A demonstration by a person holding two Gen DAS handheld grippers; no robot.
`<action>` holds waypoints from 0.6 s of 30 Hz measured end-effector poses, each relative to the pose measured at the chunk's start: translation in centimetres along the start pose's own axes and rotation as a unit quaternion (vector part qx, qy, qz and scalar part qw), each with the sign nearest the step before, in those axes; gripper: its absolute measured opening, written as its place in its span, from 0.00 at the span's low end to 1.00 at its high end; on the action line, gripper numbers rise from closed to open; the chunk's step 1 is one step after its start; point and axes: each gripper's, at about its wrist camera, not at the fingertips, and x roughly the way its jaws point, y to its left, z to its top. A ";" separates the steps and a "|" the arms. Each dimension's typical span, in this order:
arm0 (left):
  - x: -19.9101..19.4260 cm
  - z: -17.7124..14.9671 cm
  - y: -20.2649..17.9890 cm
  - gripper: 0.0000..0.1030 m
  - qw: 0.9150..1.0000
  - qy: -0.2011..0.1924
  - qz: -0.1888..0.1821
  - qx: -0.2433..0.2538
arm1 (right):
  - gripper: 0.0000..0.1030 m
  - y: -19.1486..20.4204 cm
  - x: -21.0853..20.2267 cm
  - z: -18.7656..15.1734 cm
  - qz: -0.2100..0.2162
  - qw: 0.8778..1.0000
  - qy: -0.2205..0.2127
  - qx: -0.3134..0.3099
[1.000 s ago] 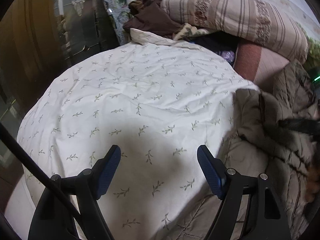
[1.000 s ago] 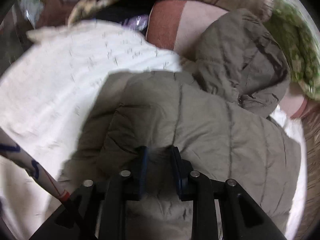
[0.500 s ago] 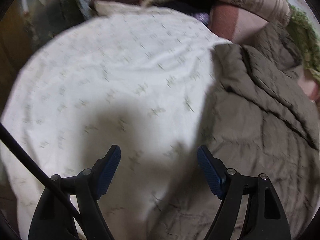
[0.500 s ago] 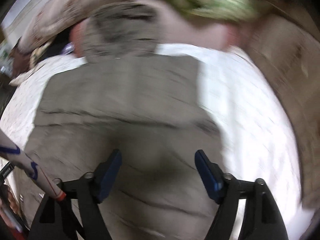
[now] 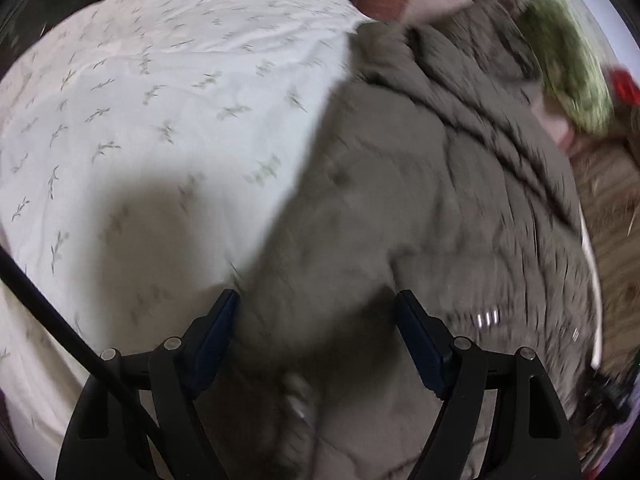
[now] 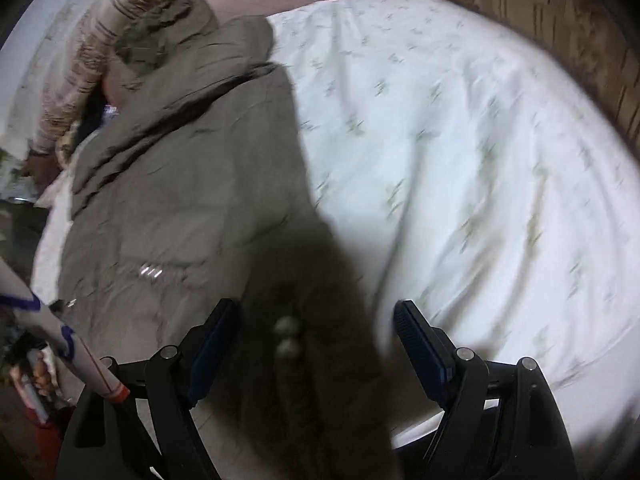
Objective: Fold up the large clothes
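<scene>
White leaf-print sheet [image 5: 168, 92], striped pillow [image 6: 100, 40]

Soft indoor light falls from above on a white bedsheet [image 5: 168, 80], brightest ahead of each hand-held gripper, where it nearly blows out in the right wrist view; each casts a broad dark shadow onto the sheet and the grey-brown jacket [image 5: 400, 200] directly in front of its fingers. Motion blur smears both fisheye frames, heaviest toward the curved, black-vignetted edges

A bed [image 6: 460, 140] under a white leaf-print sheet [image 5: 168, 92], striped bedding [image 6: 92, 52] piled at its head, dim surroundings.
</scene>
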 end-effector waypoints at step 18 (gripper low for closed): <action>-8.1 -2.7 -5.3 0.51 0.994 -0.075 0.071 0.039 | 0.43 0.1 -6.3 -1.2 -0.042 0.995 -0.087 -0.007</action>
